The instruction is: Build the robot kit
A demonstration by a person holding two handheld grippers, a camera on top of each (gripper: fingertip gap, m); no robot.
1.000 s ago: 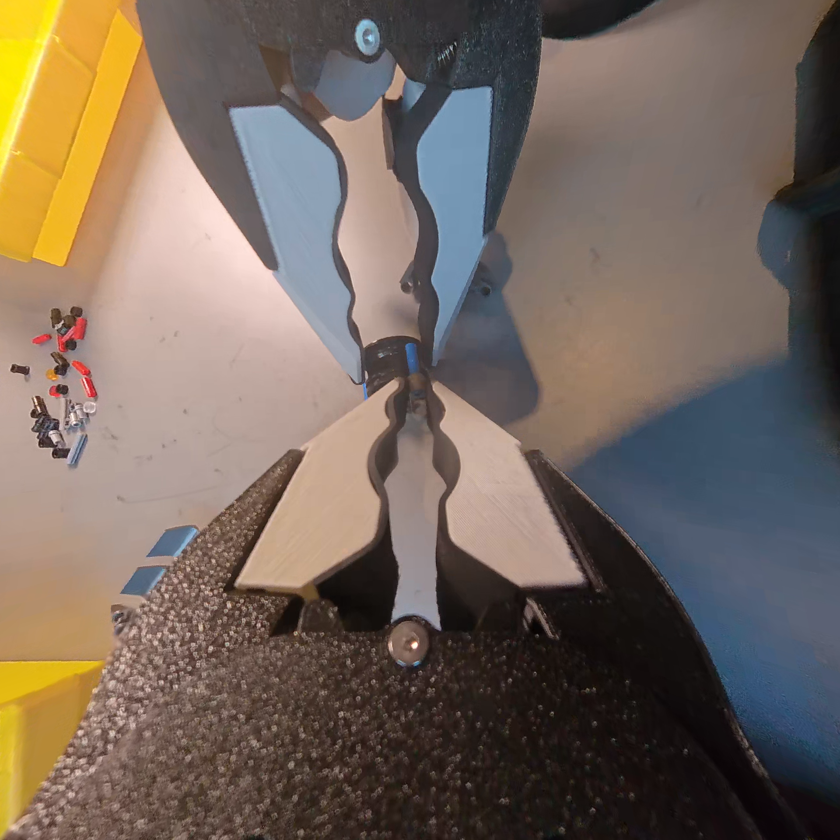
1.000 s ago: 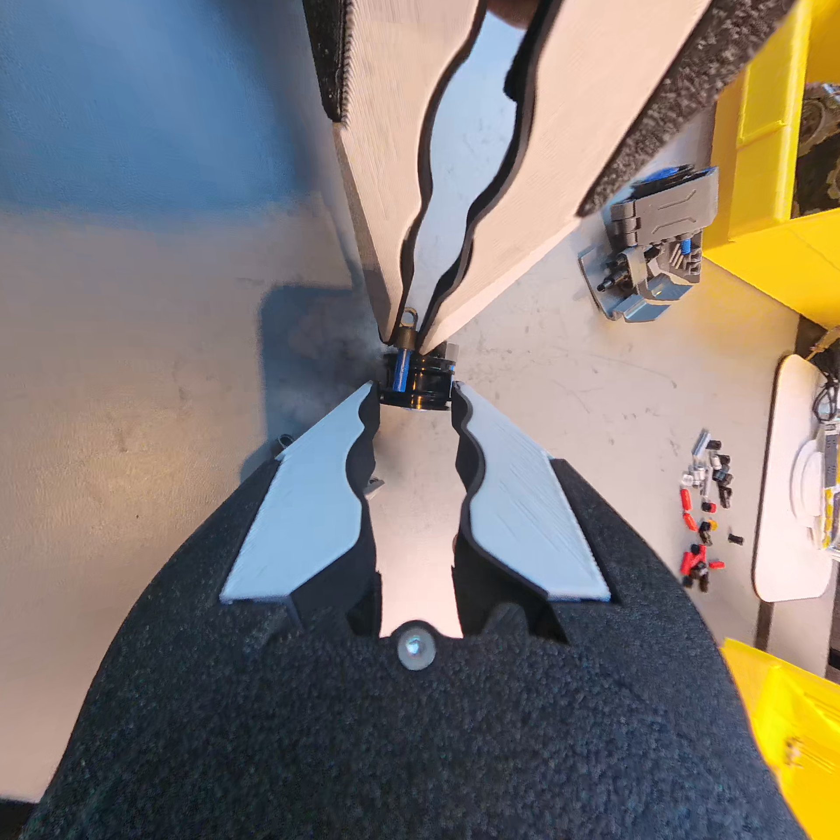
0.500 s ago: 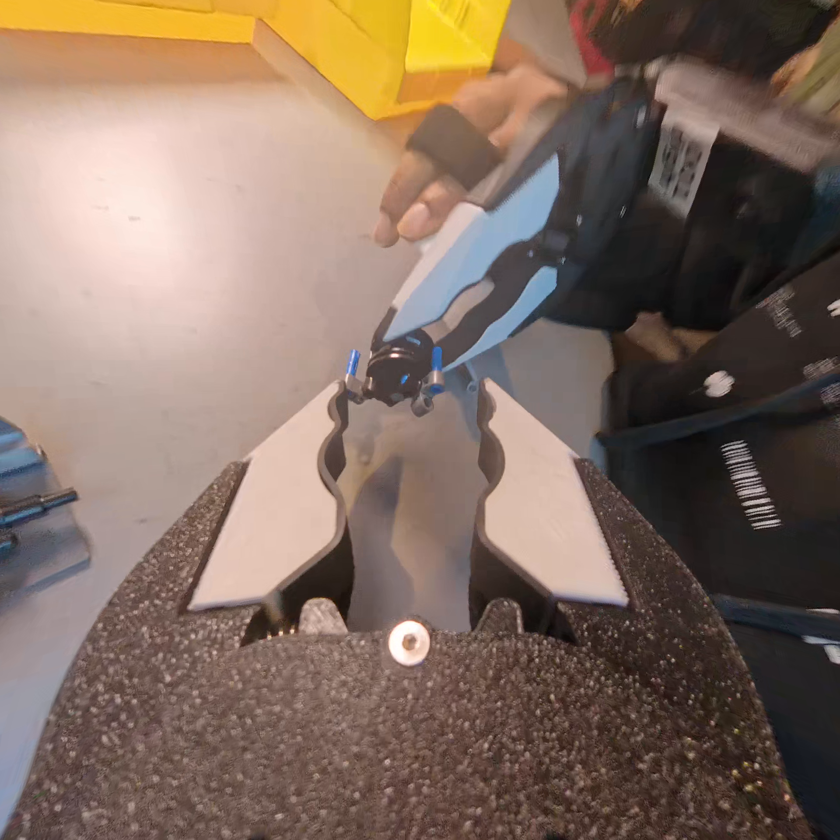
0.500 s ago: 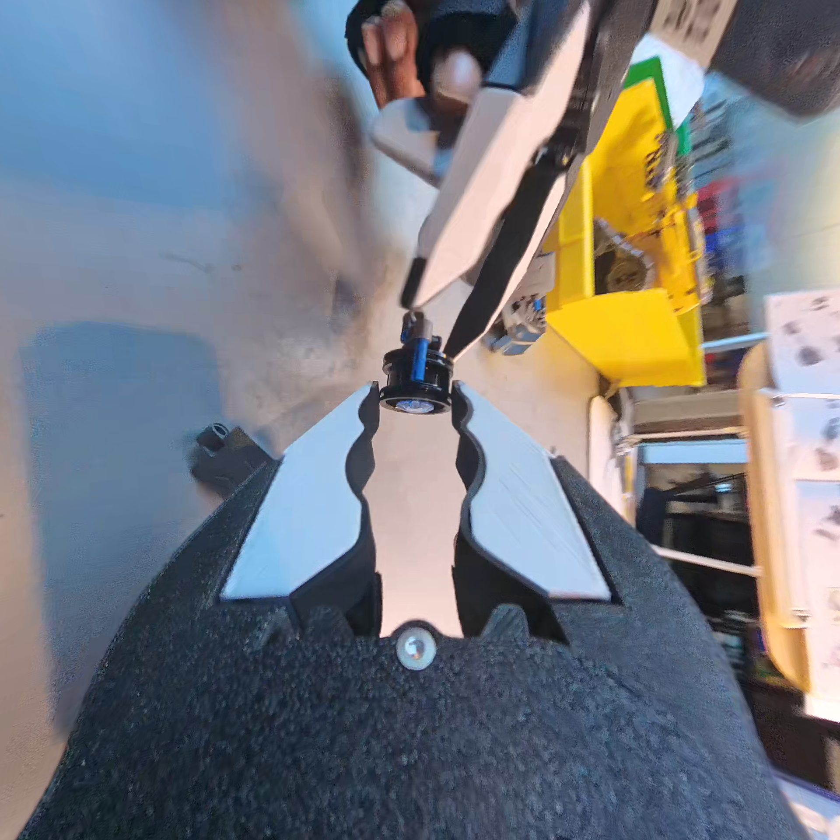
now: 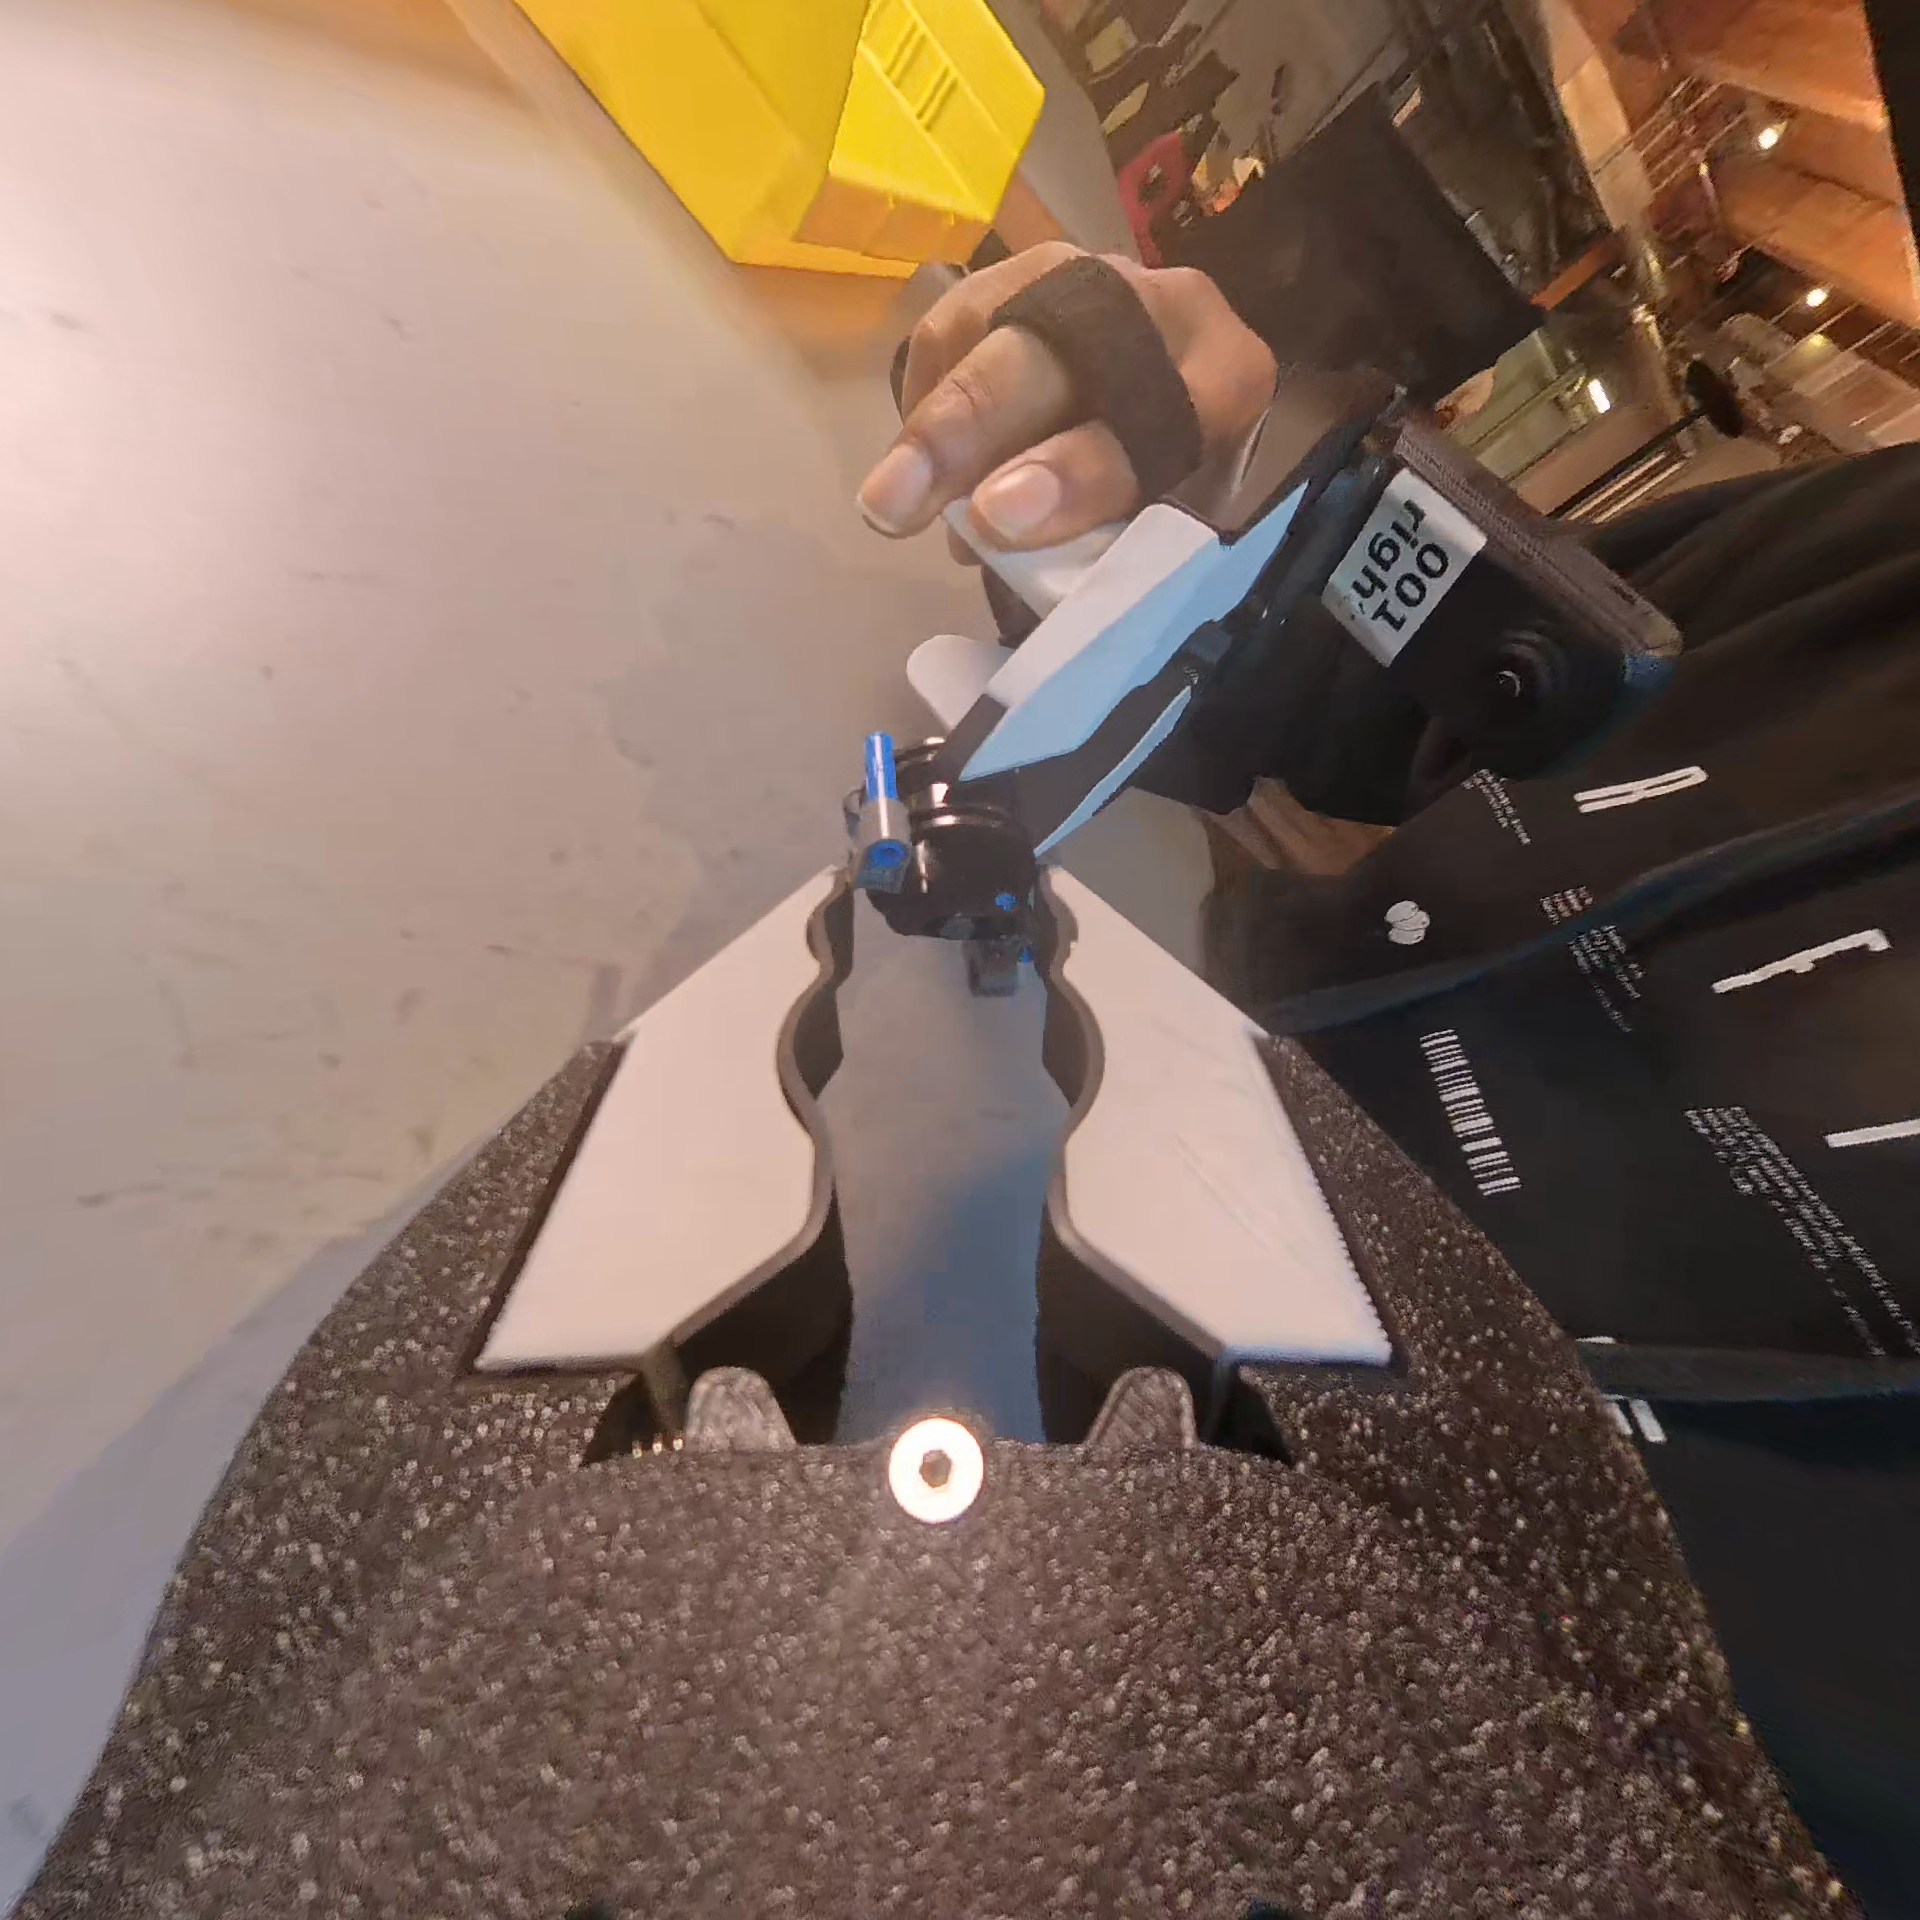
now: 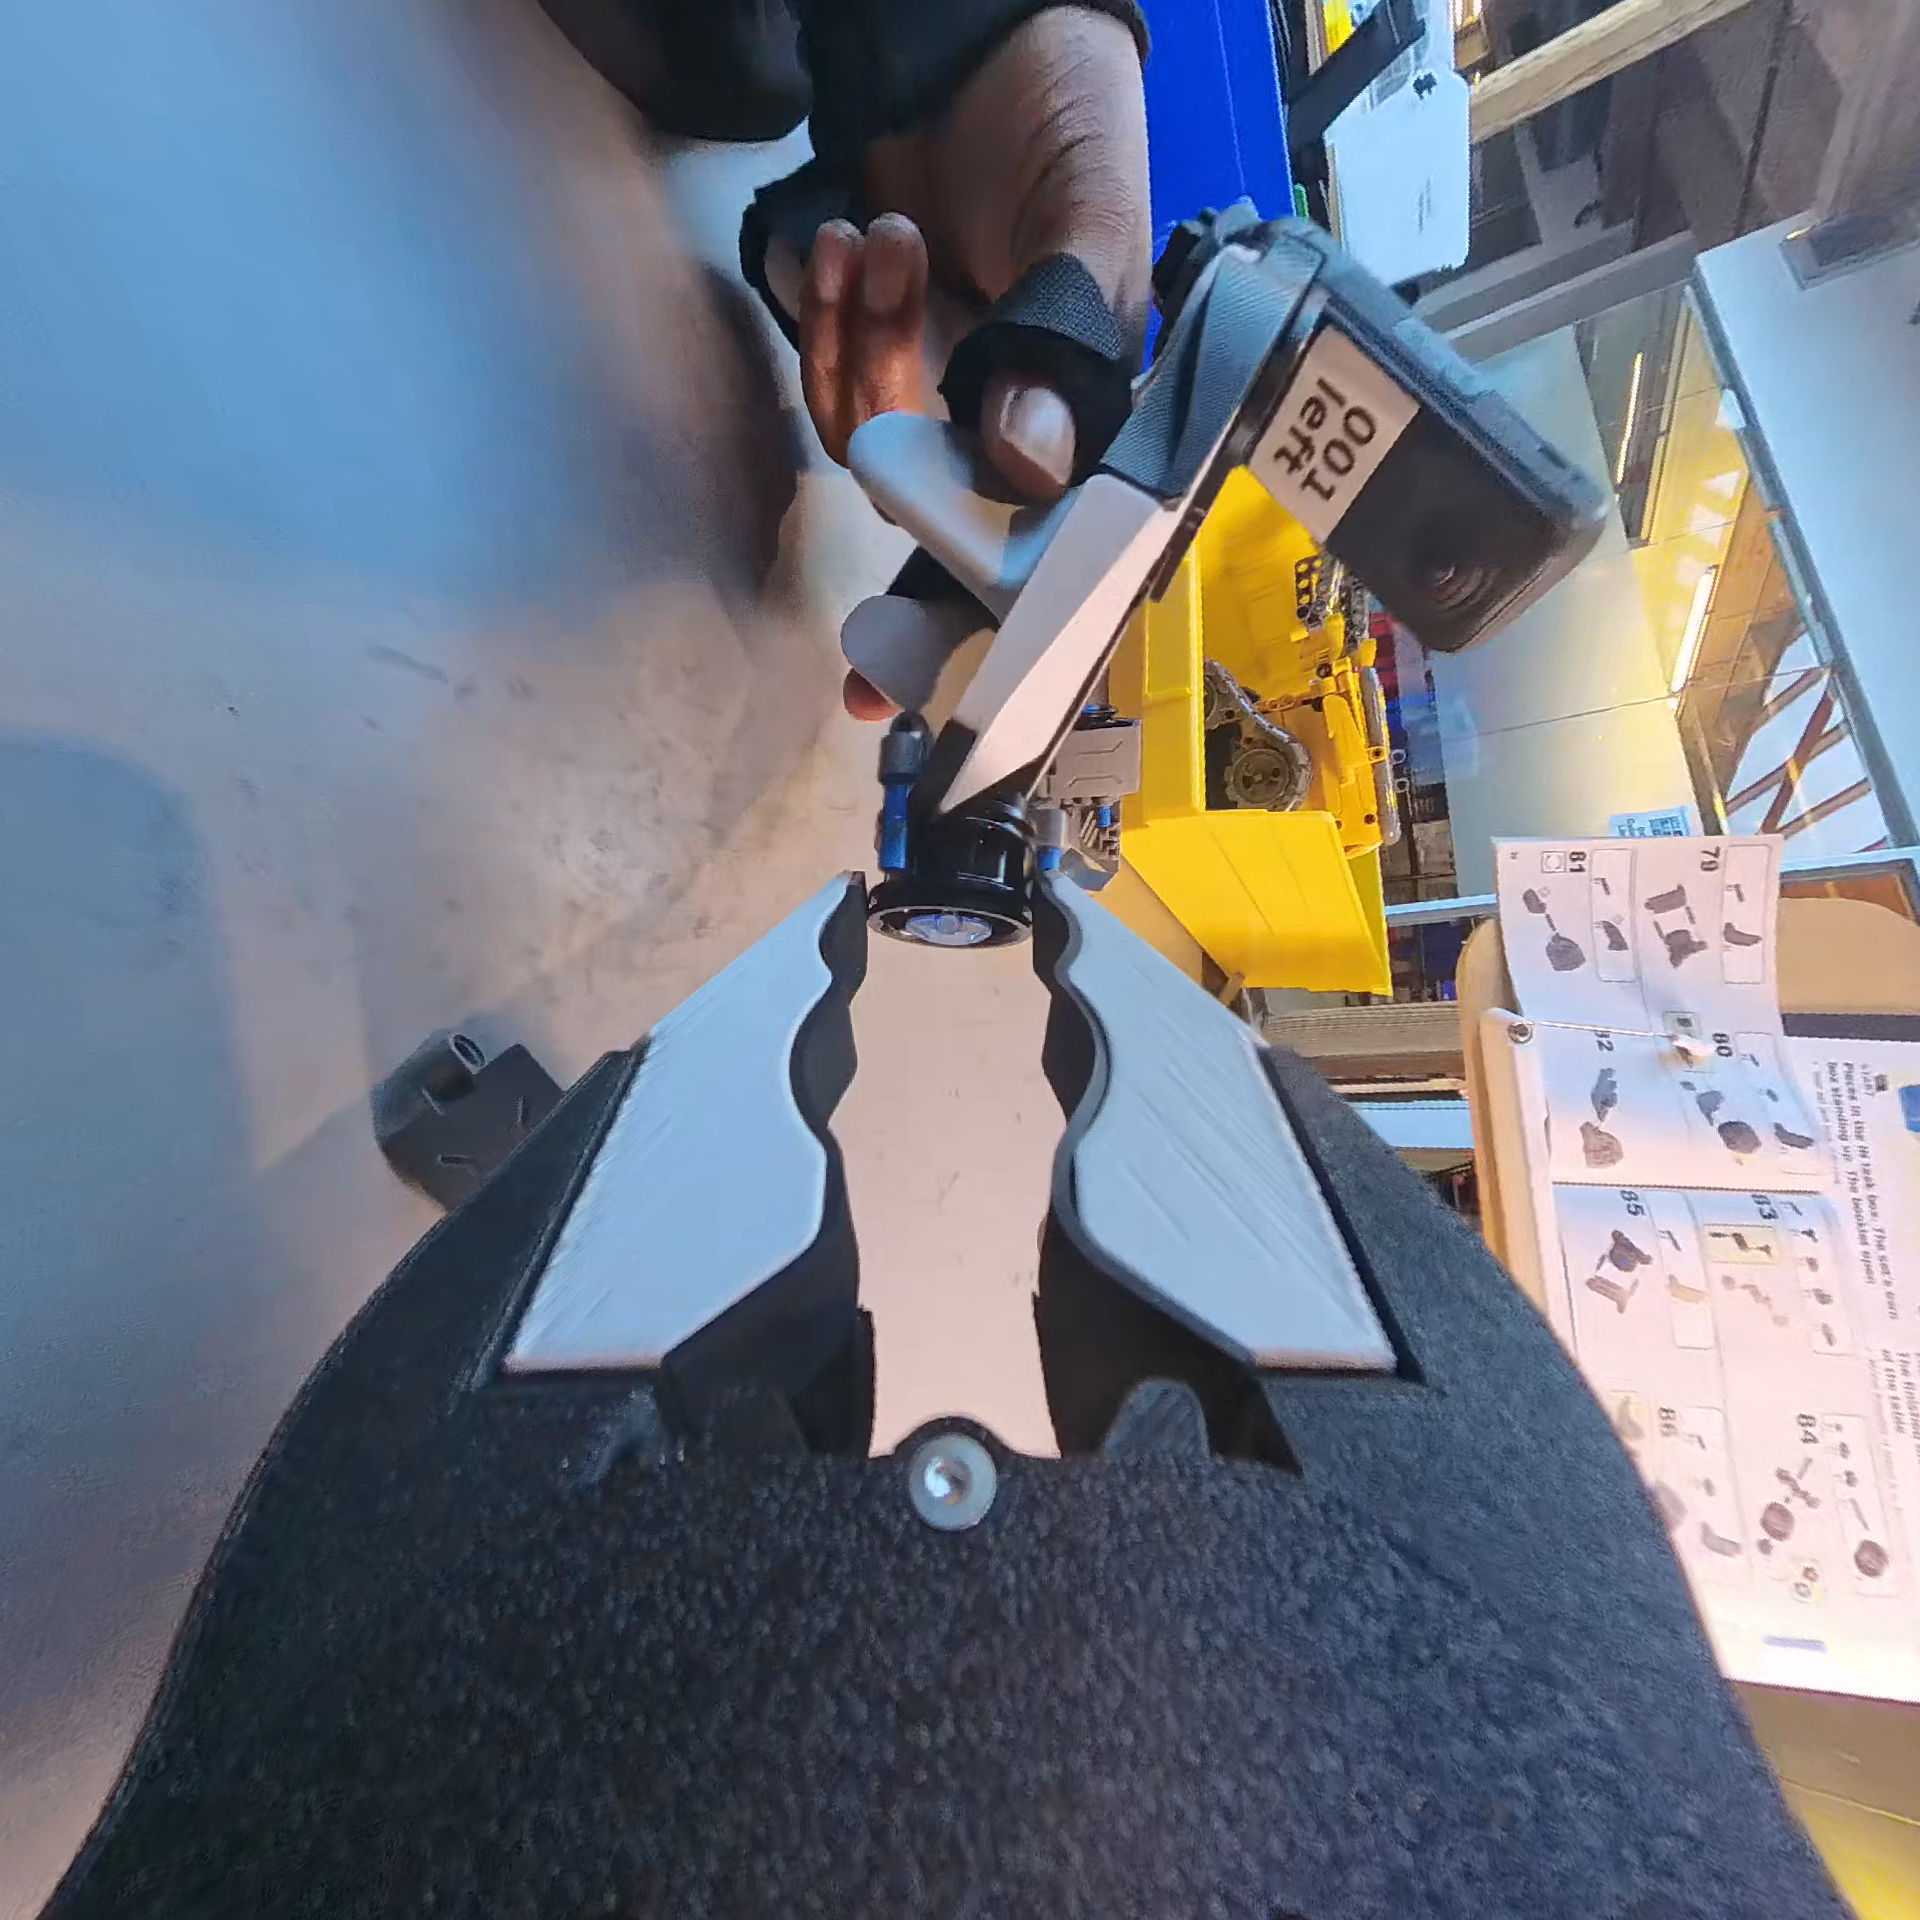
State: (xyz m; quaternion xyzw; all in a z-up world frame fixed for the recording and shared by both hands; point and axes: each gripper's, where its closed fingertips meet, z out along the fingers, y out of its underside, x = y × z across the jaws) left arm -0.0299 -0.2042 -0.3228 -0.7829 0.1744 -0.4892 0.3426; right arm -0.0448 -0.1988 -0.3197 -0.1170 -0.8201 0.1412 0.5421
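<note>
In the left wrist view the left tool (image 5: 940, 914) pinches a black wheel-like part (image 5: 961, 862) above the bench (image 5: 364, 675), while in the right wrist view the right tool (image 6: 951, 904) grips the same part's rim, a yellow bin (image 6: 1247, 894) behind.

Printed white label (image 5: 1397, 577) on right gripper (image 5: 997, 816), likewise left gripper (image 6: 935, 805); lettered black garment (image 5: 1662, 1039); printed instruction sheets (image 6: 1714, 1195).

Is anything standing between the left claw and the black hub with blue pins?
Nothing visible does. The left claw has its tips on either side of the black hub with blue pins, with nothing else between them. The right claw grips the same hub crosswise.
</note>
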